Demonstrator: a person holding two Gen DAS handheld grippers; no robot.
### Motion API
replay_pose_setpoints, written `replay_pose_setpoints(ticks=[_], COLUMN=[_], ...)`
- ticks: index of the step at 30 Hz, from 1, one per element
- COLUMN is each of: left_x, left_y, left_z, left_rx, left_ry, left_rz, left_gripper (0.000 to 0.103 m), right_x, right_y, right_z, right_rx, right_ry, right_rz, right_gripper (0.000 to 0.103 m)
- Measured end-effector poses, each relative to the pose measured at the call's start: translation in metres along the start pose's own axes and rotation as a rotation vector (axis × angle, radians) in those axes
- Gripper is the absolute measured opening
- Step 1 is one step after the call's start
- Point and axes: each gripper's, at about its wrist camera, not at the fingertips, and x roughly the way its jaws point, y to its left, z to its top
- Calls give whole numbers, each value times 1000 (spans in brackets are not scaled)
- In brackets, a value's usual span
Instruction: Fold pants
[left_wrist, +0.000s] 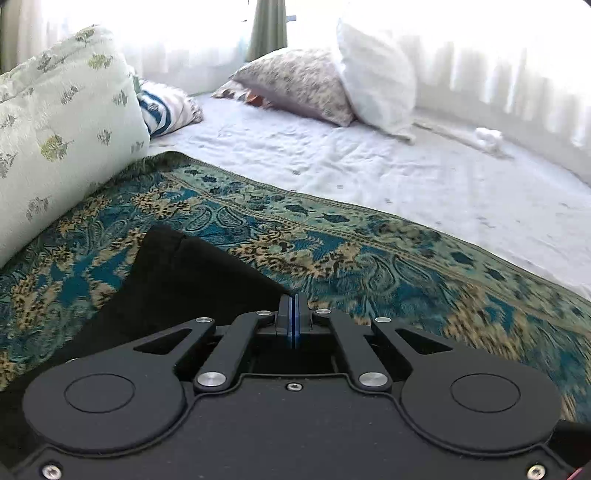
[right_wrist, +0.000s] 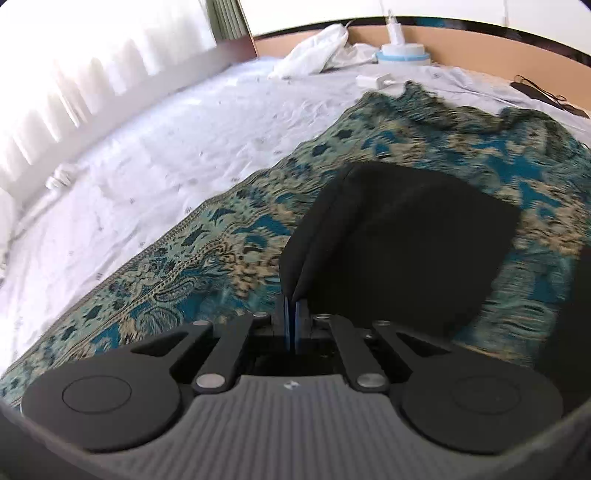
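Note:
Black pants (left_wrist: 177, 280) lie on a teal patterned throw (left_wrist: 388, 266) spread over the bed. In the left wrist view my left gripper (left_wrist: 293, 300) is shut, its jaws pressed together at the right edge of the black cloth, which runs down and left under it. In the right wrist view the pants (right_wrist: 406, 236) are folded into a thick dark block on the throw (right_wrist: 192, 266). My right gripper (right_wrist: 291, 301) is shut on a lifted edge of the pants, which rises from the jaws as a doubled fold.
A white sheet (left_wrist: 406, 162) covers the bed beyond the throw. A large floral cushion (left_wrist: 55, 125) stands at the left, with pillows (left_wrist: 303, 81) at the back by the bright curtains. In the right wrist view a white device (right_wrist: 402, 55), a charger (right_wrist: 376, 79) and crumpled white cloth (right_wrist: 314, 48) lie at the far end.

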Motion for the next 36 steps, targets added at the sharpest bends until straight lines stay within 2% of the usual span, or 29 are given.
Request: replay_pose_setpoints(ticks=[5,9,11,13,14,16,18,21,24,28,30,31,32,33,34,36], left_x=[-50,-88,-99,-108,-109,-109,-107,-106,-105,-101,-100,-99,-99,-100,-102,-108], left_y=[41,80,91,99,100,101,99,94,94,93,91,90,89,89,90,91], left_z=[-33,-71,-88,-101,-104,-106,-106,-104,-100,-95,-94,-94,-93,-92,-91,-90], left_rx=[14,33,61,84,89,79,63,70,72,74,76,79,81,81,79,84], left_ry=[-32,-55,-58,-54,-52,-42,-37,-47,-46,-44,-45,-46,-49,-51,-57,-78], left_rz=[-62,-73,-71,-76,-77,-72,-68,-55,-56,-52,-47,-44,-42,-46,-54,-60], left_gripper=[1,1,1,1,1,1,1,1,1,1,1,1,1,1,1,1], right_x=[-52,-89,-100,-105,-106,-106,-104,-92,-64,-20,5,17,25,23,15,-5], right_y=[-67,-123,-150,-166,-169,-166,-151,-116,-79,-40,-27,-28,-31,-38,-46,-64], right_z=[-24,-50,-63,-72,-75,-76,-74,-67,-54,-40,-34,-33,-30,-28,-25,-22], right_rx=[56,81,93,79,75,55,9,-81,-130,-194,-244,-252,-235,-193,-138,-51], right_ry=[-15,-71,-72,-68,-70,-82,-106,-129,-130,-149,-134,-110,-90,-110,-131,-178], right_rz=[73,5,22,68,96,139,163,144,93,-39,-126,-176,-219,-249,-253,-182], right_gripper=[3,2,3,9,15,29,66,74,76,79,78,70,38,9,8,6])
